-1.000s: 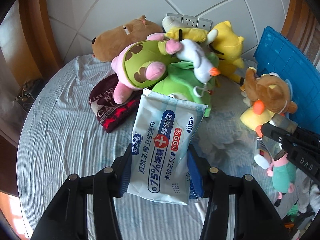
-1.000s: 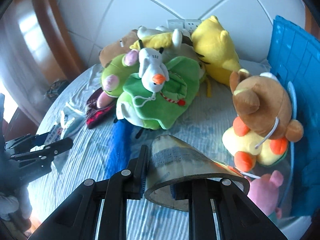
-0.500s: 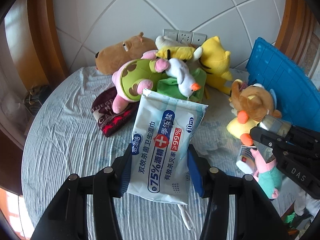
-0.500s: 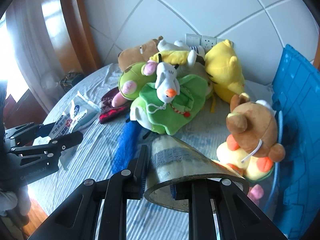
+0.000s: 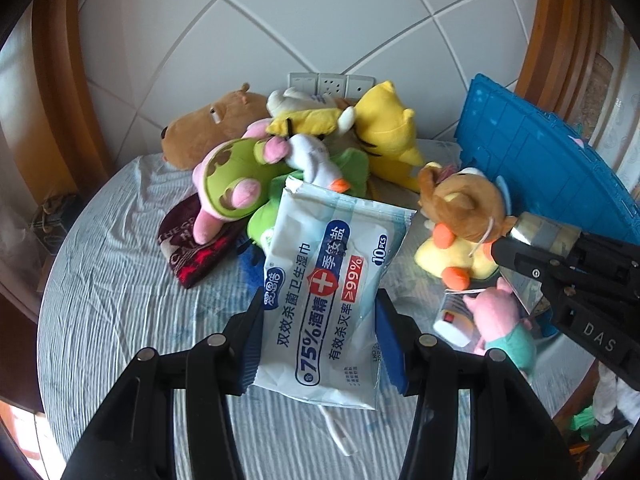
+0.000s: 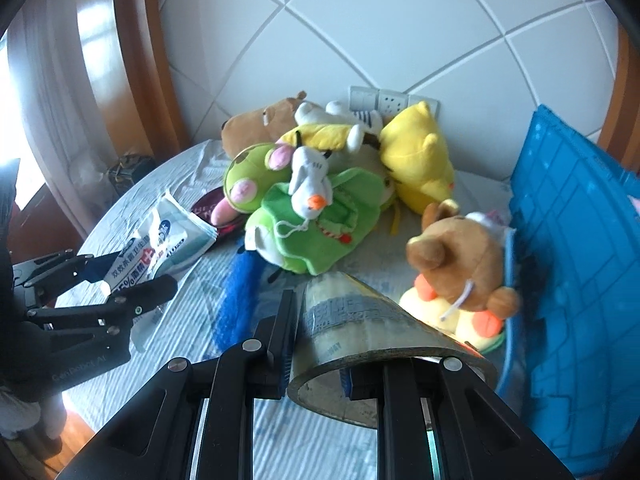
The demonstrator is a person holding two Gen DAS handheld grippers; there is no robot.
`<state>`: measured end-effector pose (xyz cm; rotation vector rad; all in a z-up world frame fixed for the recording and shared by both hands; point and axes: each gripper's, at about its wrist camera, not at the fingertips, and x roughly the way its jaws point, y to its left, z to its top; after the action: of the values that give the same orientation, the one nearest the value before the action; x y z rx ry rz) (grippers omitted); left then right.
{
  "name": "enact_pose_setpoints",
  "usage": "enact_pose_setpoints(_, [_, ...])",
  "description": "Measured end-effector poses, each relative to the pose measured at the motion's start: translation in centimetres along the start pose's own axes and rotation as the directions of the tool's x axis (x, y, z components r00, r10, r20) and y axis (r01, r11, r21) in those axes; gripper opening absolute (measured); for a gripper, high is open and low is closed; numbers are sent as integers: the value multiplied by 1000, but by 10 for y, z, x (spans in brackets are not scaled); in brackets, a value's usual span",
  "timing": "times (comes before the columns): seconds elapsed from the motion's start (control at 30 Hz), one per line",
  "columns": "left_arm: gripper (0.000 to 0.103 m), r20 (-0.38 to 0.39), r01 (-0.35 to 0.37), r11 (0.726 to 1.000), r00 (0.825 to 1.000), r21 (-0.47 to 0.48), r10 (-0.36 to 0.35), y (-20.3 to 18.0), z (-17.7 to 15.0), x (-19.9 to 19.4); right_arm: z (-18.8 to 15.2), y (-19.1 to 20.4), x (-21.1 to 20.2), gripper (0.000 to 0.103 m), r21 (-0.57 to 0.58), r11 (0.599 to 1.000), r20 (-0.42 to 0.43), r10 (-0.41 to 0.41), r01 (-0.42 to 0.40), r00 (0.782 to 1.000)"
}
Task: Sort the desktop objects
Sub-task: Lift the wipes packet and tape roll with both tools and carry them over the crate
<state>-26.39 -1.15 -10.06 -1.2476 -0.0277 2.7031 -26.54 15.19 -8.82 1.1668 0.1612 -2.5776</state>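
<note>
Both grippers have risen off the striped tablecloth (image 5: 120,300) since a second ago, so the plush pile now sits lower and smaller in each view, and more of the tiled wall (image 5: 320,20) shows above it. Left gripper (image 5: 320,332) is pinching a pack of alcohol wet wipes (image 5: 328,300) by its two long sides, blue pads pressed against the pack, which stands up between the fingers and leans toward the far edge of the table. From the right wrist view the same pack (image 6: 164,248) hangs clear of the cloth near the left edge, with the left gripper (image 6: 132,276) closed on it. Right gripper (image 6: 316,344) clamps the wall of a roll of clear packing tape (image 6: 360,328): one finger lies outside the roll, the other inside its core. In the left wrist view that roll (image 5: 548,234) juts from the right gripper (image 5: 504,256) near the right edge, just in front of the blue crate (image 5: 540,152).

Along the far edge lie a brown capybara plush (image 5: 208,124), a yellow plush (image 5: 388,132), a green turtle plush (image 5: 228,176) and a white duck plush (image 5: 316,160). A brown bear plush (image 5: 460,204) sits beside the crate, a pink pig plush (image 5: 504,328) nearer the front. A dark red knitted hat (image 5: 192,248) lies left of the pile.
</note>
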Motion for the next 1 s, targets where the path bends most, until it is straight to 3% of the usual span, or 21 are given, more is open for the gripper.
enact_pose_setpoints(0.47, [50,65,-20,993,998,-113,27,-100,14,-2,7,-92,-49,18,-129,991,44,27,-21,999])
enact_pose_setpoints(0.63, [50,91,-6,998,996,-66,12,-135,31,-10,10,-125,-71,18,-118,993,76,21,-12,997])
enact_pose_setpoints(0.9, [50,142,64,997,987,38,-69,-203,68,-17,11,-181,-111,18,-37,998,143,-35,41,989])
enact_pose_setpoints(1.0, [50,174,72,995,981,76,-84,-237,85,-24,13,-203,-130,19,-9,1000,175,29,-28,984])
